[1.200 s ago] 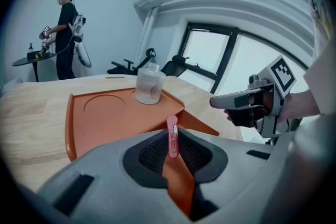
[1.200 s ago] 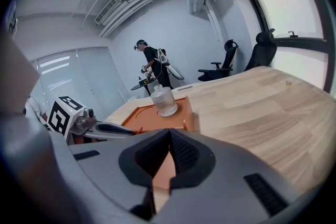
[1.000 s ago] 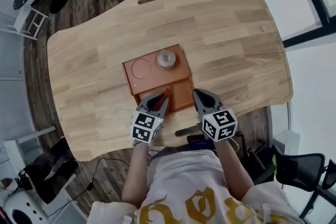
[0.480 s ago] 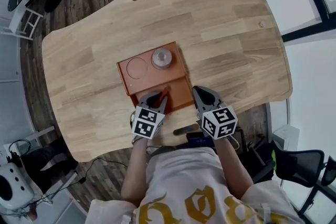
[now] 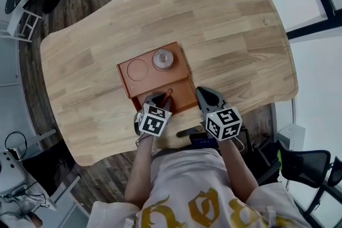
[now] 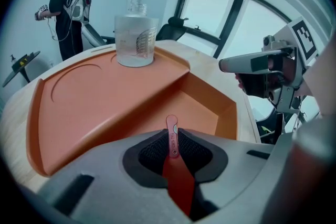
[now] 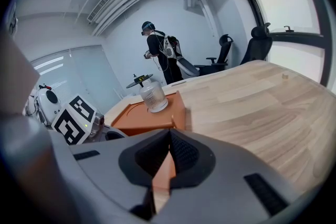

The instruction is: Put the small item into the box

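**Orange box, one jar, one red item held**

Orange box (image 5: 152,81), frame centre, on tabletop (image 5: 230,34). Raised shelf carries a clear jar (image 5: 163,59), upright in the right-hand round recess. Small red item (image 6: 172,136): long axis in line with the left gripper (image 5: 160,100), rounded tip pointing out over the lower compartment (image 6: 197,107), pinched between its closed fingers (image 6: 149,152). Right gripper (image 5: 206,96): fingers pressed together on nothing, just right of the box.

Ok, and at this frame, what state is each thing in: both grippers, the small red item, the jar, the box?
left gripper: shut on the small red item.
small red item: clamped, tip poking out toward the box's deep compartment, not yet released.
right gripper: shut, empty, beside the box.
jar: upright in one round recess.
box: open on top; other round recess and deep compartment empty.
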`<state>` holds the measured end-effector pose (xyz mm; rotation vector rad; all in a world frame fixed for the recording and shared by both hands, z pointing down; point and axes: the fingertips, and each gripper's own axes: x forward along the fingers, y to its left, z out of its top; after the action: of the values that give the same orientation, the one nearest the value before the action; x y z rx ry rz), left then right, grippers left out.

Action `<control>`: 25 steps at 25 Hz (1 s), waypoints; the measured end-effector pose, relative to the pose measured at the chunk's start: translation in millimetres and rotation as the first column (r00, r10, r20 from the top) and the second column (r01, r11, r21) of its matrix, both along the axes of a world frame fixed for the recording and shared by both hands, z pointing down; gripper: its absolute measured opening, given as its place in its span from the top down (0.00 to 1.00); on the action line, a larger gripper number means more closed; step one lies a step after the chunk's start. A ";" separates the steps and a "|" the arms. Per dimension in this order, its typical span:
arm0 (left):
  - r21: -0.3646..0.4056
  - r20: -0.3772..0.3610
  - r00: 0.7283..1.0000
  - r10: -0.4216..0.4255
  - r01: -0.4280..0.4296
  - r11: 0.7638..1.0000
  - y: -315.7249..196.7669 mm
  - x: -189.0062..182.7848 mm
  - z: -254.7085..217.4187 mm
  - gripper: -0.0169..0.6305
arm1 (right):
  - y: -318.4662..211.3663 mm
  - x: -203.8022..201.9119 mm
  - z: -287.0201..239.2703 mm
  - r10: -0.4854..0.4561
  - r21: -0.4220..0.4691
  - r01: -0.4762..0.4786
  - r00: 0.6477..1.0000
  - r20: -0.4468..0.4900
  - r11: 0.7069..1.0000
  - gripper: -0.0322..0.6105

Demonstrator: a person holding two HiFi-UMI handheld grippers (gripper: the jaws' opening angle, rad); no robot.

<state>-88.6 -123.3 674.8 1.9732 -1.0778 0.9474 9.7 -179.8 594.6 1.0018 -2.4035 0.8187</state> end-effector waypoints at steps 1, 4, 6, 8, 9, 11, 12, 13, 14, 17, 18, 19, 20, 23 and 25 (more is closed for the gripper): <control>-0.005 0.003 1.000 -0.001 0.001 1.000 -0.3 -0.1 1.7 0.88 | -0.6 0.5 0.5 0.001 0.000 -0.001 1.000 -0.001 1.000 0.93; -0.014 0.015 1.000 -0.007 0.007 1.000 -0.5 -0.5 5.1 0.88 | -2.7 1.6 1.2 0.006 -0.002 -0.006 1.000 -0.001 1.000 0.93; -0.020 0.021 1.000 -0.008 0.008 1.000 -0.2 -0.1 6.5 0.88 | -4.2 1.2 0.2 0.004 0.000 -0.004 1.000 0.000 1.000 0.93; -0.027 0.023 1.000 -0.007 0.008 1.000 0.2 0.7 7.4 0.88 | -5.5 0.3 -1.5 0.001 0.002 -0.001 1.000 0.004 1.000 0.93; -0.029 0.023 1.000 -0.007 0.007 1.000 0.2 0.9 7.6 0.88 | -6.1 -0.2 -2.4 -0.002 0.004 0.002 1.000 0.005 1.000 0.93; -0.030 0.025 1.000 -0.006 0.007 1.000 -0.2 0.7 7.9 0.88 | -6.6 -0.7 -4.1 -0.004 0.007 0.004 1.000 0.007 1.000 0.93; -0.031 0.025 1.000 -0.007 0.007 0.999 -0.1 0.4 8.0 0.88 | -6.4 -0.5 -4.8 -0.004 0.008 0.004 1.000 0.008 1.000 0.93; -0.031 0.026 1.000 -0.007 0.008 0.999 -0.1 0.2 8.1 0.88 | -6.1 -0.2 -5.4 -0.003 0.009 0.003 1.000 0.009 1.000 0.93; -0.030 0.027 1.000 -0.008 0.009 1.000 -0.1 0.0 8.2 0.88 | -5.7 0.4 -5.7 -0.002 0.009 0.002 1.000 0.010 1.000 0.93; -0.031 0.030 1.000 -0.007 0.008 0.999 0.9 0.6 8.3 0.88 | -4.0 2.9 -6.5 -0.001 0.010 0.000 1.000 0.010 1.000 0.93; -0.032 0.030 1.000 -0.005 0.006 0.999 1.4 1.1 8.3 0.88 | -3.5 3.6 -7.1 0.000 0.011 0.000 1.000 0.010 1.000 0.93; -0.033 0.030 1.000 -0.002 0.003 0.999 1.6 1.5 8.3 0.88 | -3.1 4.0 -7.9 -0.001 0.014 0.001 1.000 0.010 1.000 0.93; -0.033 0.031 1.000 -0.001 0.002 0.999 1.6 1.5 8.2 0.88 | -3.0 4.3 -9.0 -0.002 0.017 0.002 1.000 0.009 1.000 0.93; -0.028 0.042 0.999 0.004 -0.003 1.000 2.4 1.0 7.1 0.88 | -2.9 5.2 -13.3 -0.003 0.026 0.003 1.000 0.008 1.000 0.93; -0.013 0.047 0.999 0.003 -0.003 1.000 1.5 0.7 4.4 0.88 | -2.5 6.0 -16.1 -0.004 0.032 0.004 1.000 0.007 0.999 0.93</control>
<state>-88.0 -121.8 679.2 1.9516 -1.0926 1.0040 15.7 -182.3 578.5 1.0070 -2.4315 0.7861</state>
